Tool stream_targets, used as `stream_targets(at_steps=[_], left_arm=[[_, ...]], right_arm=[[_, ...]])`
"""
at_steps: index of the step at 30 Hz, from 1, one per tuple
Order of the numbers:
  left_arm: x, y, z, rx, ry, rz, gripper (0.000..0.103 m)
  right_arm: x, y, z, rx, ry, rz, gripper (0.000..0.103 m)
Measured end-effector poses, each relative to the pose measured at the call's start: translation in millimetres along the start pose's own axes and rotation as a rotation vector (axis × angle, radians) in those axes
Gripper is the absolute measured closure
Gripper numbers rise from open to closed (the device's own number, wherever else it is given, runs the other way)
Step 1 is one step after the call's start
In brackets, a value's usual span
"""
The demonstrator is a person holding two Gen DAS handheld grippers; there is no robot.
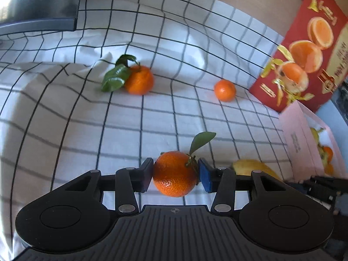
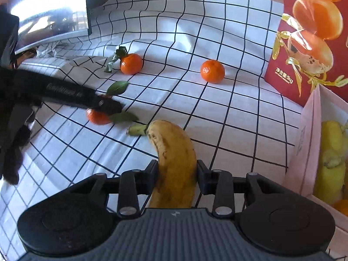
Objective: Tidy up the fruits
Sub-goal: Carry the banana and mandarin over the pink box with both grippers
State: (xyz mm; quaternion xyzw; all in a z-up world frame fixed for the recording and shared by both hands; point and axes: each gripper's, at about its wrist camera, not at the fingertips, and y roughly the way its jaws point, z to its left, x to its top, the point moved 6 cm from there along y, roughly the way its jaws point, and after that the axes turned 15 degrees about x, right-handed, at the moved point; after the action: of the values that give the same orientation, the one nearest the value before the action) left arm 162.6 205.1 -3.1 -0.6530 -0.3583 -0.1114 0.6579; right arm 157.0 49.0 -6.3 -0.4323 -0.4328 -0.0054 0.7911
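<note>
My left gripper (image 1: 175, 174) wide, pads against a leafy tangerine (image 1: 175, 173) (contact looks light), my right gripper (image 2: 177, 177) clamped on the banana (image 2: 174, 163), checked cloth (image 1: 152, 119) beneath.

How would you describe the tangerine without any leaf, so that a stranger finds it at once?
Start at the tall red box printed with orange halves, standing on the checked cloth. Just left of its base lies the bare tangerine, alone on the cloth. The other tangerines carry green leaves; this one has none.
</note>
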Motion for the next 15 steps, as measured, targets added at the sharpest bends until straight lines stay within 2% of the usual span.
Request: stream_targets(at_steps=[5,9,12,15], left_arm=[[-28,-28,-30,-0.038,0.053,-0.005,0.053],[-49,-49,-66,-0.108,0.088,0.008,0.053],[-49,-66,-101,-0.18,0.124,-0.011,0.053],[-38,-84,-145,-0.269,0.174,-0.057,0.053]], right_arm=[[-5,-57,1,0.033,-0.005,-0.088,0.067],[-17,-123,-11,0.019,0.016,-0.177,0.067],[-28,-175,-31,-0.037,0.055,-0.253,0.067],[-41,-222,-55,-0.144,0.095,-0.327,0.067]])
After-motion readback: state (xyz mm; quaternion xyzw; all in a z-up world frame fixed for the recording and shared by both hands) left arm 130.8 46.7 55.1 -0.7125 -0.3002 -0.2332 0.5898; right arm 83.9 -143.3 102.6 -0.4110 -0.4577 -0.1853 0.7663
